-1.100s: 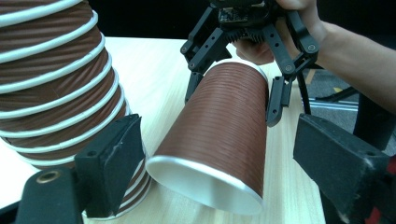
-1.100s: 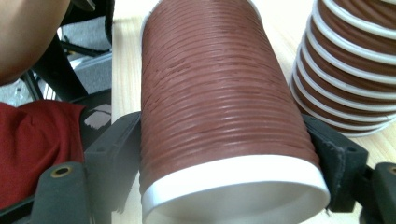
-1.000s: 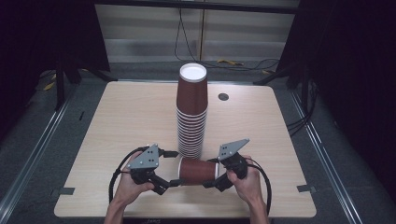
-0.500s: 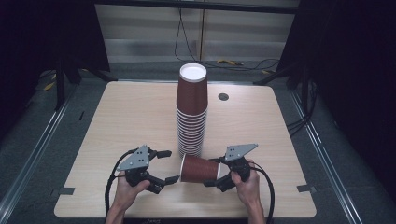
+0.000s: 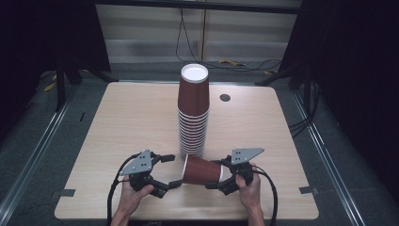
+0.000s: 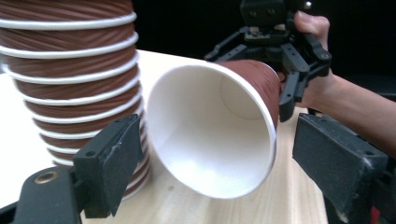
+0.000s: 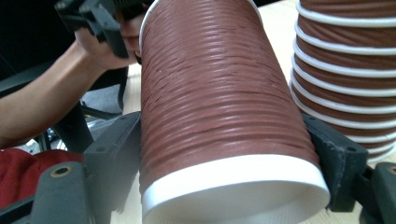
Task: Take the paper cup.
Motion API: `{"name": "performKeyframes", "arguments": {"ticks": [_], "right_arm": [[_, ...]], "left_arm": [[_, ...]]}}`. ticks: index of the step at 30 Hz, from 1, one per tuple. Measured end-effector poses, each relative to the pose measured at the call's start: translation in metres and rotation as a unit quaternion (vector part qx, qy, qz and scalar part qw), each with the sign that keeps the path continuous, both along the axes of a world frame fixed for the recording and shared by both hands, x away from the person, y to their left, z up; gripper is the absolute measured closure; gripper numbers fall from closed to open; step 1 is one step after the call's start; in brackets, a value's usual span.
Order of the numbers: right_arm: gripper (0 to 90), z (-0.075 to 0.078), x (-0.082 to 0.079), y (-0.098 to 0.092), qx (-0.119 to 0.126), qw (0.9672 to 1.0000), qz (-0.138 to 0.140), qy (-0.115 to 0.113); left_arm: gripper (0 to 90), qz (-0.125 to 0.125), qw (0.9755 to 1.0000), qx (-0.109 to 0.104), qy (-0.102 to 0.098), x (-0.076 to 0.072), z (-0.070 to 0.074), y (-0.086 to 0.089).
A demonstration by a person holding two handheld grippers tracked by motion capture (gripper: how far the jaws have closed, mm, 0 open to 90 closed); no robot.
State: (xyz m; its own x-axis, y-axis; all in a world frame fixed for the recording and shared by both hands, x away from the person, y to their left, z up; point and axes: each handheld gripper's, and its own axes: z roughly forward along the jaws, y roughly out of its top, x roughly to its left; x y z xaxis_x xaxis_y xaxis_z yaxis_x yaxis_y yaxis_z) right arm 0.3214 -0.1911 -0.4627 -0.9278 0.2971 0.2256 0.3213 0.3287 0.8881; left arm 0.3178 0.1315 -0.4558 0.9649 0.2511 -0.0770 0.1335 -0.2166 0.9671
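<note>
High view, R gripper (image 5: 214, 174) on cup (image 5: 198, 170), prob. clamped

stack of cups (image 6: 70, 84) cut off at top edge, held cup's (image 7: 224, 116) base out of frame

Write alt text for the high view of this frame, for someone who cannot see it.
A person's right gripper holds a brown paper cup on its side by its base end, near the front edge of a wooden table, its white mouth facing the open left gripper. Just behind them stands a tall stack of upside-down brown cups.
</note>
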Motion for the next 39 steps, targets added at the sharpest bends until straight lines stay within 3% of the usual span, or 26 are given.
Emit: {"name": "performKeyframes", "arguments": {"ticks": [10,14,19,29,39], "right_arm": [[20.9,0.002,-0.001,0.002,0.024,0.9996,0.013,-0.01],[20.9,0.002,0.0,0.004,0.017,0.9997,0.015,-0.01],[20.9,0.003,-0.001,0.007,0.009,0.9997,0.019,-0.011],[20.9,0.005,0.0,0.013,0.002,0.9996,0.027,-0.013],[20.8,0.006,0.001,0.018,-0.002,0.9993,0.035,-0.015]], "left_arm": [[14.5,-0.006,0.9999,0.007,0.012,0.004,-0.006,-0.007],[14.1,-0.011,0.9998,0.013,0.01,0.005,-0.008,-0.011],[3.3,-0.008,0.9995,0.027,0.01,0.008,-0.011,-0.018],[1.3,-0.024,0.9992,0.033,0.002,0.011,-0.013,-0.027],[0.0,-0.034,0.9991,0.026,0.006,0.011,-0.013,-0.032]]}}
